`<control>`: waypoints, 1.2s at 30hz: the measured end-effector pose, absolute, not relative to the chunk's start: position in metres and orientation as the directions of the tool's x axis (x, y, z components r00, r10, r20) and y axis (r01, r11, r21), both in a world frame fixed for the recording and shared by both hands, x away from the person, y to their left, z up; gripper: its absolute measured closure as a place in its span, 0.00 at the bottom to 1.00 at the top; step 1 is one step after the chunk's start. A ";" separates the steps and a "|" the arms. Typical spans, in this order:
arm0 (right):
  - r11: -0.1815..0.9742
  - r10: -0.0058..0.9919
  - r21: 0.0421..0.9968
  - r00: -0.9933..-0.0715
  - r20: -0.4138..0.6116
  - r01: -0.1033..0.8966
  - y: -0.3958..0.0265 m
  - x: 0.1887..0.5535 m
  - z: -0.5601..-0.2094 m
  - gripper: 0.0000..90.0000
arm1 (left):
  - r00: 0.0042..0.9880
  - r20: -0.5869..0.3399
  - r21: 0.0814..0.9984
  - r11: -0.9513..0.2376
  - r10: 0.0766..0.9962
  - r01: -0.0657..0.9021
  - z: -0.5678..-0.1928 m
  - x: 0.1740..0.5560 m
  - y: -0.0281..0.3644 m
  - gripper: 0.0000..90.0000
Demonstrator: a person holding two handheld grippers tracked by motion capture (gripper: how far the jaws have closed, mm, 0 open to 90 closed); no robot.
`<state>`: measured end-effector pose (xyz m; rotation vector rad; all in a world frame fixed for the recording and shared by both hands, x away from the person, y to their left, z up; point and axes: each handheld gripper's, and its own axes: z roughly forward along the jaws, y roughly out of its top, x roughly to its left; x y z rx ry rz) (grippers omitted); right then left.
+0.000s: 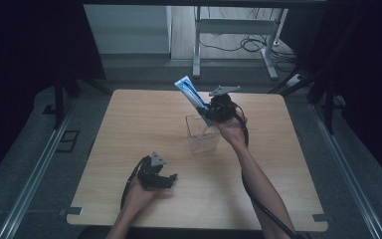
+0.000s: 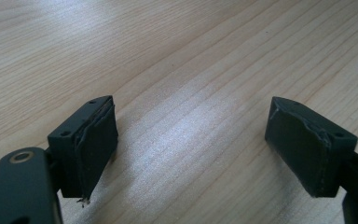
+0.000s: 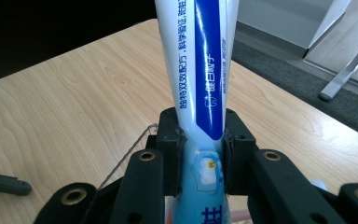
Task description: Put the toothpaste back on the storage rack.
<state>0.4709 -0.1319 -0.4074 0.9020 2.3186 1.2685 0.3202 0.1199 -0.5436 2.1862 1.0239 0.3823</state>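
High view: white-and-blue toothpaste tube (image 1: 191, 92) tilts up-left over the clear plastic cup (image 1: 202, 133) mid-table, pinched by the right gripper (image 1: 210, 110), forearm reaching in from bottom right. Left gripper (image 1: 169, 178) rests low near the table's (image 1: 129, 124) front edge.

Left gripper view: its 2 jaws spread wide – bare wood between.

Right gripper view: jaws clamp the tube's sides – blue stripe w/ print runs up.
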 end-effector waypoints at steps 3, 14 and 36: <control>0.400 0.676 0.838 -0.737 0.002 0.370 -0.130 0.473 -0.414 0.81 | 0.646 -0.024 0.692 -0.453 0.763 0.562 -0.544 0.320 0.120 0.19; 0.410 0.675 0.823 -0.737 0.016 0.393 -0.129 0.477 -0.438 0.80 | 0.645 -0.025 0.692 -0.453 0.764 0.563 -0.544 0.320 0.120 0.19; 0.431 0.639 0.812 -0.768 0.033 0.394 -0.132 0.471 -0.451 0.79 | 0.646 -0.023 0.691 -0.455 0.763 0.562 -0.544 0.320 0.120 0.19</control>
